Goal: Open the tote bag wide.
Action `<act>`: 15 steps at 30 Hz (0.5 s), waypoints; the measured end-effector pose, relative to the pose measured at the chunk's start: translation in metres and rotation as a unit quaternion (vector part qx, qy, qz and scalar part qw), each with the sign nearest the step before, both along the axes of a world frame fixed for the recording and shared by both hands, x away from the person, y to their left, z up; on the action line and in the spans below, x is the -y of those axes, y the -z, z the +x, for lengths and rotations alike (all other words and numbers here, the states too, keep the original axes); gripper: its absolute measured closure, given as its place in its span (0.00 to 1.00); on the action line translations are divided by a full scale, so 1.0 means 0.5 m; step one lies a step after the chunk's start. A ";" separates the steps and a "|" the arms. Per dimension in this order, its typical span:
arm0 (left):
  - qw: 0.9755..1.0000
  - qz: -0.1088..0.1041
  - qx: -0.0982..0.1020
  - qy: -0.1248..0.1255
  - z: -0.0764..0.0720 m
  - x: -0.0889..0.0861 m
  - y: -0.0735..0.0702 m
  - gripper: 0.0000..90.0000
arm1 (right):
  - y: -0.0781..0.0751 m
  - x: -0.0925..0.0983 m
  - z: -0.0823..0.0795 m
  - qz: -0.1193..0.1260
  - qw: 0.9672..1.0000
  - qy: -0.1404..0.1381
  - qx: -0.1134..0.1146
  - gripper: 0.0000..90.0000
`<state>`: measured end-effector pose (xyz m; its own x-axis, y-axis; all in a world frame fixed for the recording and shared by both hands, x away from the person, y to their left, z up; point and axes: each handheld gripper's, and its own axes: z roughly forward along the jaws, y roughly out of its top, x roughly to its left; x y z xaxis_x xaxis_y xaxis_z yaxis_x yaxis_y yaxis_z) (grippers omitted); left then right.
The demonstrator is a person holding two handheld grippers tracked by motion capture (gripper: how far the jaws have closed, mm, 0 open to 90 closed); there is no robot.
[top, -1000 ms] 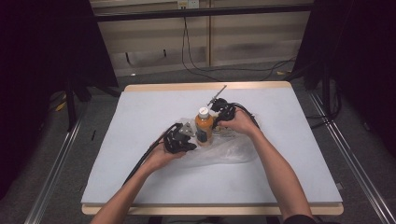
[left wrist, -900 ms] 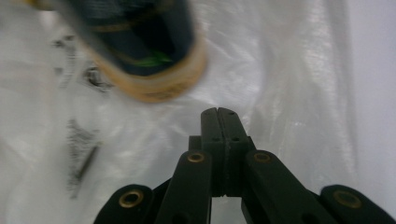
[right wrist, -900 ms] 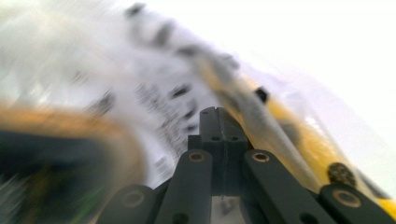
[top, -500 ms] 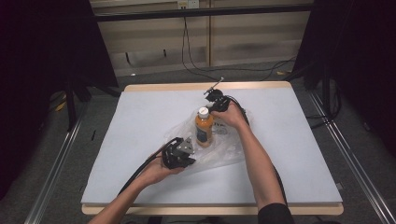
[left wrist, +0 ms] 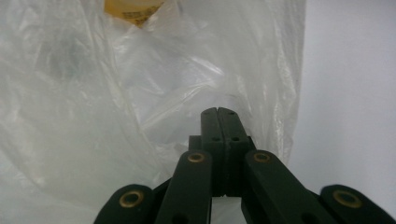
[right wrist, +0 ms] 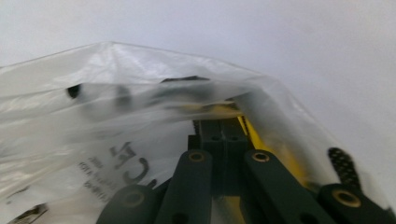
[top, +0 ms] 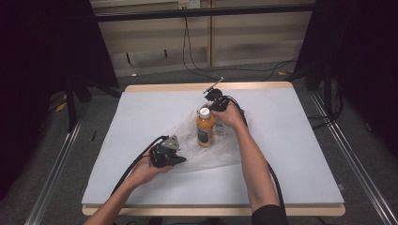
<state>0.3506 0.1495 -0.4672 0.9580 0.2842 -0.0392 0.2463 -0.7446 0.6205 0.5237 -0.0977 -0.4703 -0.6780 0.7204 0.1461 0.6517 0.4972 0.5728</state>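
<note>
Left side first: the left gripper (top: 165,153) sits low on the pale, matte worktop (top: 141,112), held in a hand with the forearm coming in at an angle from the bottom edge. Its fingers (left wrist: 218,122) are pressed tight together, pinching the near edge of a thin, crinkly clear plastic bag (top: 206,150) that lies spread out and wrinkled on the worktop. Roughly in the middle of the bag stands an upright bottle (top: 204,127), orange with a white cap and a label. Just beside it on the right, the right gripper (top: 217,99) is held higher at the far edge of the bag, arm stretched forward. Its fingers (right wrist: 223,135) are closed too, nipping the filmy plastic, which drapes over them
</note>
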 end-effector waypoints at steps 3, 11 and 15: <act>0.999 -0.038 -0.002 -0.019 0.014 -0.009 -0.007 1.00 | -0.020 0.004 -0.010 0.014 1.000 -0.005 0.008 1.00; 0.990 -0.113 0.012 -0.080 0.037 -0.034 -0.016 1.00 | -0.046 0.016 -0.056 0.026 0.999 -0.043 0.019 1.00; 0.988 -0.124 0.017 -0.091 0.042 -0.038 -0.021 1.00 | -0.052 0.031 -0.078 0.043 0.997 -0.051 0.030 1.00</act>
